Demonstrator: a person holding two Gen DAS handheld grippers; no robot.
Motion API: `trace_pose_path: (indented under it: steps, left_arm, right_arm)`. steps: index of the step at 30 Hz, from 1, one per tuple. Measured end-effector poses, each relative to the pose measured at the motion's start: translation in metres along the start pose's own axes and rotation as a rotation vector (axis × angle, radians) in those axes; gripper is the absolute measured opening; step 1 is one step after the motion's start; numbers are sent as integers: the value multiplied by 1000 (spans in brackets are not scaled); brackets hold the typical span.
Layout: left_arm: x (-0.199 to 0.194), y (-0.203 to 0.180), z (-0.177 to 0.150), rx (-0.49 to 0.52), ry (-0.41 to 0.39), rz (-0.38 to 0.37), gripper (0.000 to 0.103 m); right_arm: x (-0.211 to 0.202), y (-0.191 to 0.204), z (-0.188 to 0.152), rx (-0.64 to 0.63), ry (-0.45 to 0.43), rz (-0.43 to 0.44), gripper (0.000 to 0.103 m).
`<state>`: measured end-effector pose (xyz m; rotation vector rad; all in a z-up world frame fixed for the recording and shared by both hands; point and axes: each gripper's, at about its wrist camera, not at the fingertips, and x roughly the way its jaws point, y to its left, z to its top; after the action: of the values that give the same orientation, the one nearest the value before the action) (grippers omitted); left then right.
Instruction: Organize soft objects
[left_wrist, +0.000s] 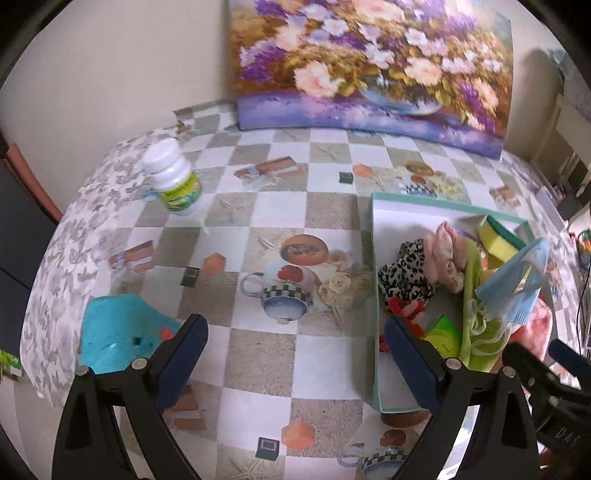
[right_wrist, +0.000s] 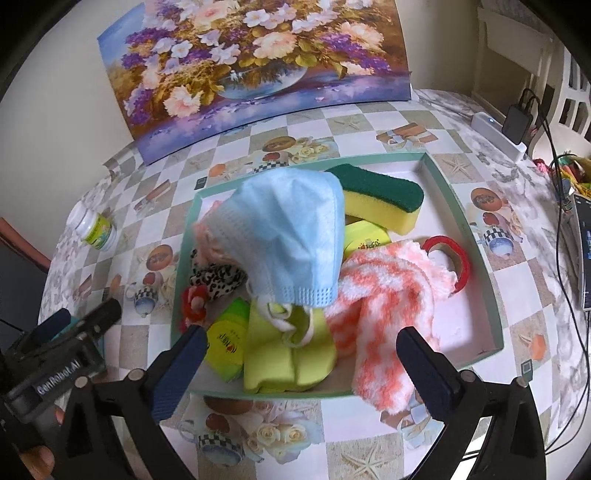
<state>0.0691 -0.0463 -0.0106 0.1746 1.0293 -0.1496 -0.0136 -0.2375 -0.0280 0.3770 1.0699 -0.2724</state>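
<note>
The light green box (right_wrist: 476, 236) sits on the checkered table (right_wrist: 369, 424). It is full of soft things.

A blue face mask (right_wrist: 291, 236) lies on top of the pile, near the middle of the box. Its long side runs from 11 o'clock down to 5 o'clock, and its white ear loops (right_wrist: 291, 328) hang at the low end, over a yellow-green cloth (right_wrist: 280, 365). The pink and white fuzzy sock (right_wrist: 384, 314) runs from 1 o'clock to 6 o'clock, and its toe end flops over the near edge of the box. A yellow sponge with a green top (right_wrist: 380, 195) lies at 12 o'clock, with its long side going from 10 to 4. A spotted scrunchie (right_wrist: 218, 277) sits at 9 o'clock, by the left wall. A red ring (right_wrist: 461, 258) is at 2 o'clock.

The box floor is bare only in the right near corner.

The right gripper (right_wrist: 303, 354) hangs over the near edge of the box. It is wide open and holds nothing; the mask is not between its fingers.

The left gripper (left_wrist: 295, 339) is wide open too, over bare table just left of the box. A teal cloth (left_wrist: 122, 339) lies at 8 o'clock from it, at the table edge. A white bottle (left_wrist: 173, 181) stands far off at 11 o'clock.
</note>
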Motion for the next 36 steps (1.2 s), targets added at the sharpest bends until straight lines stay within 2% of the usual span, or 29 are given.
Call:
trace_pose_path:
  steps: [4,6,10,14,21,36]
  left_arm:
    - [-16,10,-4,-27,-24,117,96]
    - [-21,14,-6,-22,-19,141,96]
    - [-30,17,-17,-7,0,93,96]
    - [-40,18,-24,0,4,102,96]
    - [-57,27,-32,-14,-35,94,96]
    - [-62,31,-34,-42,-66,88,96]
  right_arm:
    - [-13,6,-5,-32,-18,-10,103]
    - [-21,9,-8,-47,-36,-21,103]
    - [-34,14,-12,-72,-52,-41,103]
    - [-46,15,-16,-77,-79,-54,103]
    - [-57,18,-20,-87,-108,-65,103]
    - [-60,18,-20,-86,-112,-76,103]
